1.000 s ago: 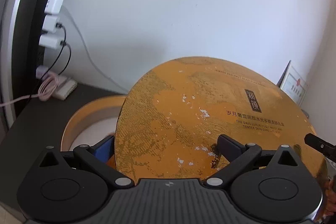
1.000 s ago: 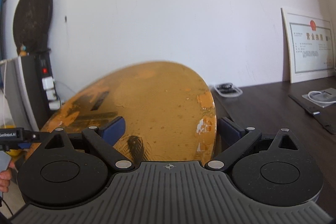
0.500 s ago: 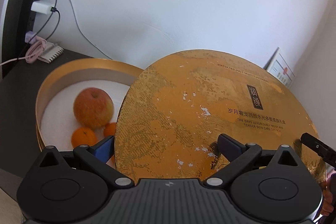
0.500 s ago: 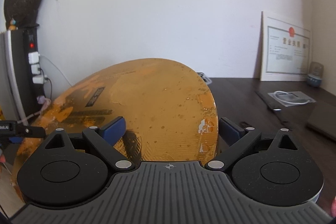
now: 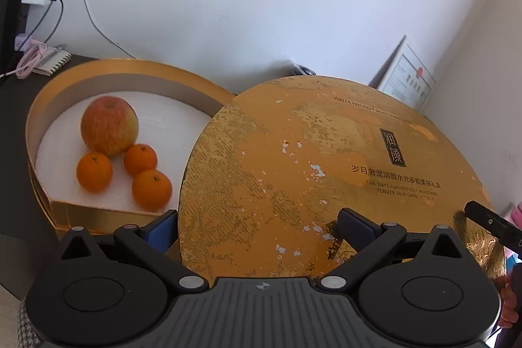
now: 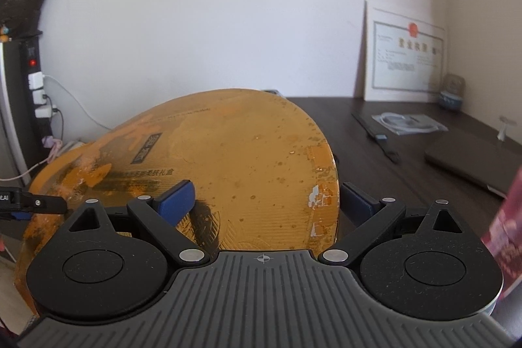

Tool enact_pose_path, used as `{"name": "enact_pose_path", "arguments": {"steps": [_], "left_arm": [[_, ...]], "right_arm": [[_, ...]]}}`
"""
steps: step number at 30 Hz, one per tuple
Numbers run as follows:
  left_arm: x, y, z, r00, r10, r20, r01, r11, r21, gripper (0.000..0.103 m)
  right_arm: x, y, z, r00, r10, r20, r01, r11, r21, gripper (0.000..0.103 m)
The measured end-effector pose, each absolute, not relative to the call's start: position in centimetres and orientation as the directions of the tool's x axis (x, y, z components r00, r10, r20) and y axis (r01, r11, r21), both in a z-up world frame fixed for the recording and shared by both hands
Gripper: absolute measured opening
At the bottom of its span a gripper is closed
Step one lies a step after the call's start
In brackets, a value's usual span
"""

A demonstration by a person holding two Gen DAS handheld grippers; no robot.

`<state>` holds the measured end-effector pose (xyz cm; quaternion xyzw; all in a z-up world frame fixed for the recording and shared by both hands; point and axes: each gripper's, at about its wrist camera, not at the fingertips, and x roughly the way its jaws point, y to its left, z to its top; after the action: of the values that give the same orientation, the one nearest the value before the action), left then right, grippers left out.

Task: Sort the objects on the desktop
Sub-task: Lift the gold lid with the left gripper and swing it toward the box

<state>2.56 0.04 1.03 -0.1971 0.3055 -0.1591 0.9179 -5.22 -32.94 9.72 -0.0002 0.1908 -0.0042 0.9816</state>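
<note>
Both tools — our left tool and right tool — stay clamped on the gold lid, now drawn further right off the round box; inside we see an apple touching three oranges.

My tools have carried round gold cardboard lid rightward, off round gold box base. Box interior, hidden 1.0 s ago, now open to view: red-yellow apple, three small orange tangerines on white liner. Right wrist view swung right: more dark wood counter, framed certificate closer to centre.
</note>
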Motion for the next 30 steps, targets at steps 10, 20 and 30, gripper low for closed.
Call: {"name": "enact_pose_path", "arguments": {"steps": [10,20,30], "left_arm": [[2.4,-1.5,0.7,0.731,-0.438,-0.523,0.195,0.869,-0.455,0.100],[2.6,-1.7,0.6,0.721,-0.426,-0.547,0.181,0.877,-0.445,0.101],[2.8,-1.1,0.8,0.728,-0.401,-0.556,0.160,0.888,-0.430,0.100]], "right_arm": [[-7.2,-34.3,9.0,0.921,-0.044,-0.387,0.051,0.999,0.010,0.098],[-7.3,-34.4,8.5,0.917,-0.034,-0.396,0.049,0.998,0.027,0.098],[-5.8,-34.4,8.1,0.914,-0.008,-0.406,0.027,0.999,0.042,0.098]]}}
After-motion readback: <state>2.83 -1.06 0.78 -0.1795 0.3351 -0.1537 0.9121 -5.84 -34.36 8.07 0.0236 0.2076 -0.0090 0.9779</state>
